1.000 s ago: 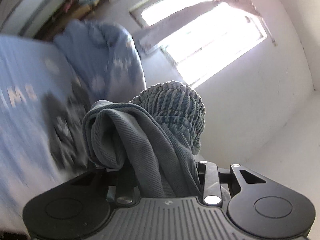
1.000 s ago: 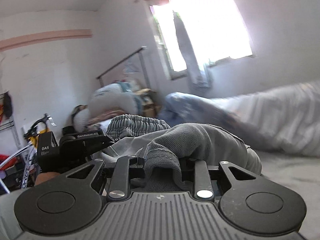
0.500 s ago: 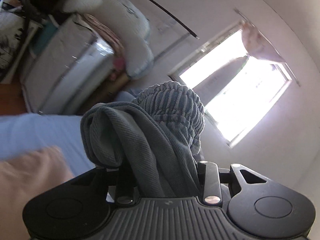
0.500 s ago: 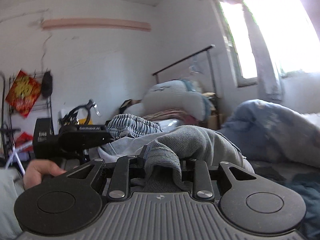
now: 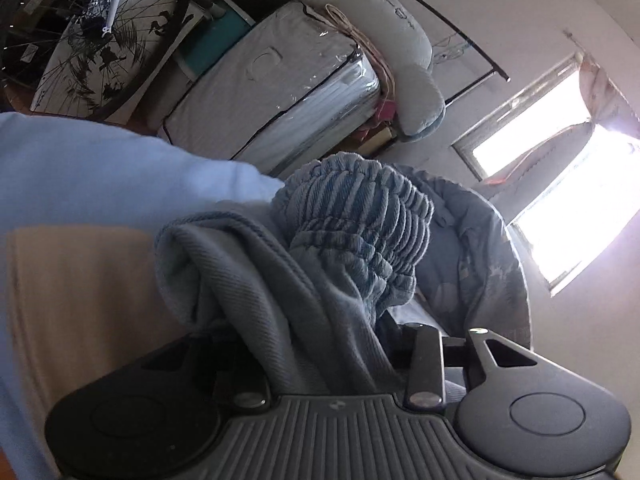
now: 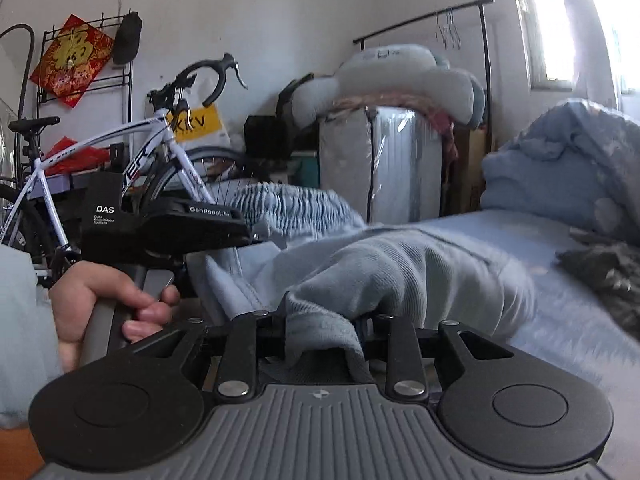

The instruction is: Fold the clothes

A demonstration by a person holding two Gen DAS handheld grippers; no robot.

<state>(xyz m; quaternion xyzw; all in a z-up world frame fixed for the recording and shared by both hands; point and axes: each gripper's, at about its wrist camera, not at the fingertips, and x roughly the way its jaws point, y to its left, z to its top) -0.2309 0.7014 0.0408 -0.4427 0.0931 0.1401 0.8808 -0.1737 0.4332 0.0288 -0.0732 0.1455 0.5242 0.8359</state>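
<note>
Left wrist view, garment: grey-blue trousers (image 5: pixel 304 300) fill the middle, a twill fold on the left and the gathered elastic waistband (image 5: pixel 356 236) bunched behind it.
Left wrist view, left gripper (image 5: pixel 320 344): its jaws have just been opening; cloth lies between them, though the fingertips are buried and I cannot tell whether they press on it.
Left wrist view, only here: a bicycle wheel (image 5: pixel 80 28) seen from close, a plastic-wrapped mattress (image 5: pixel 276 92) tilted across the frame, the bright window (image 5: pixel 560 200).
Right wrist view, right gripper (image 6: pixel 320 332): pinching a thick ribbed fold of the same trousers (image 6: pixel 400 276), which drape forward onto the pale blue bed (image 6: pixel 540 320).
Right wrist view, only here: the left gripper (image 6: pixel 192 228) from the side with a hand (image 6: pixel 100 304) on its handle, the whole white bicycle (image 6: pixel 120 152), a red wall decoration (image 6: pixel 74 58), a dark garment (image 6: pixel 600 268) lying on the bed.
</note>
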